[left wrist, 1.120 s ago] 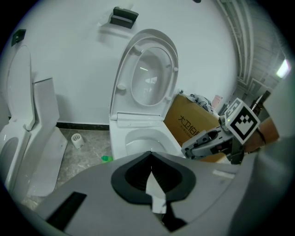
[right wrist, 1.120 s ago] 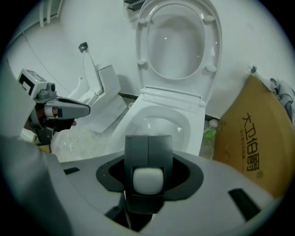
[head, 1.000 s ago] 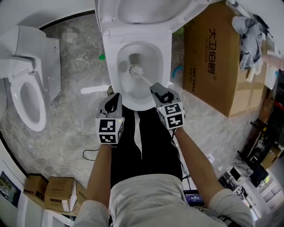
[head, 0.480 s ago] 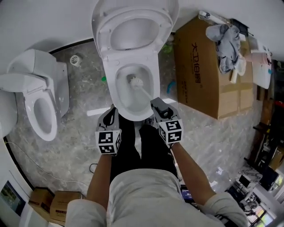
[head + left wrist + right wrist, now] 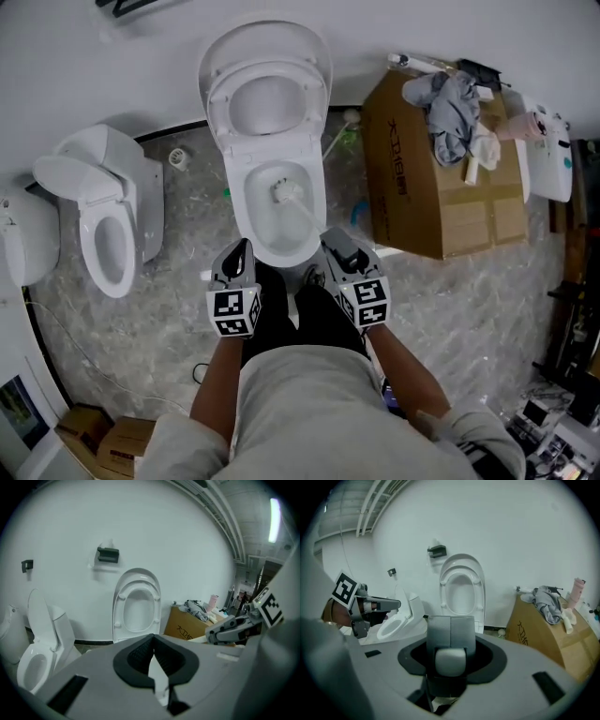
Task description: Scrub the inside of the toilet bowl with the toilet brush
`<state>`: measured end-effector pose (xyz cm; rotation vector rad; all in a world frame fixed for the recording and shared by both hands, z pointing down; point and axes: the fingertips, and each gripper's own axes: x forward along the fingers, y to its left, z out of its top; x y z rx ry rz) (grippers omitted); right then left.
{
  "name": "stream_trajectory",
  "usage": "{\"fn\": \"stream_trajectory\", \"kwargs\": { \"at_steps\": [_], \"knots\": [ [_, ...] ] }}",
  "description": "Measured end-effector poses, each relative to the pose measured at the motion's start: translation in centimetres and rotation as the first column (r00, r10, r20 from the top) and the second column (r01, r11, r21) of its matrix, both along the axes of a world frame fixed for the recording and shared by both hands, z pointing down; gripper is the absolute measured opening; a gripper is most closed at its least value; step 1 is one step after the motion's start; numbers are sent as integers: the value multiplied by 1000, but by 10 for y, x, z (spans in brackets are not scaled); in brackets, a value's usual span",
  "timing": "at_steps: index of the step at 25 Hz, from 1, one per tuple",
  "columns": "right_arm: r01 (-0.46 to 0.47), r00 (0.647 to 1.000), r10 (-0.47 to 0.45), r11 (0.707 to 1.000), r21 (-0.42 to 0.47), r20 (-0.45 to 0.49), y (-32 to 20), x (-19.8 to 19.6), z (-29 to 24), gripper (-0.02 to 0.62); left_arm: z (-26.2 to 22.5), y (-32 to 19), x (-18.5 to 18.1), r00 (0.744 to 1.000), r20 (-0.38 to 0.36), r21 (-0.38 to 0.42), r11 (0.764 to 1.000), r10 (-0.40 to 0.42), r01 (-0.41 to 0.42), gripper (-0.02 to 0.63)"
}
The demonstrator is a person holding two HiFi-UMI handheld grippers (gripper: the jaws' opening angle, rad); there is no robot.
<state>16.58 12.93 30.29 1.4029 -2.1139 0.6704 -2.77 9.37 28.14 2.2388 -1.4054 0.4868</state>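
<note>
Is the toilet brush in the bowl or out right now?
In. The toilet brush has its head inside the toilet bowl, handle slanting back to the right tongs, shut on it.

— Where did we stand?
— Before the toilet [image 5: 239,214], which backed onto the wall [image 5: 112,66]; the toilet brush [image 5: 286,191] sat in its bowl.
— And beside us?
— A second toilet [image 5: 108,239] lay left; a cardboard box [image 5: 422,202] stood right, clothes [image 5: 450,103] on it.

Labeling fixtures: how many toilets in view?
2: the open toilet at centre, a second toilet to its left. A white fixture cut off at far left may be another.
</note>
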Motion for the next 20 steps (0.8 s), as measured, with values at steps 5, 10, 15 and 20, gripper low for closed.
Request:
{"fn": "stream_trajectory", "kwargs": {
  "at_steps": [5, 10, 15, 20],
  "knots": [
    [8, 999, -11, 997, 75, 38, 25, 12, -40, 167, -41, 25, 21, 999, 0, 77, 996, -37, 37, 9],
    [-4, 997, -8, 987, 163, 73, 34, 29, -76, 167, -76, 39, 33, 998, 9, 155, 986, -64, 62, 9],
    [10, 998, -26, 972, 233, 65, 39, 40, -102, 167, -101, 48, 46, 998, 0, 213, 975, -69, 68, 9],
    [20, 997, -41, 964, 266, 72, 42, 43, -115, 167, -112, 55, 53, 997, -1, 231, 970, -76, 74, 9]
  ]
}}
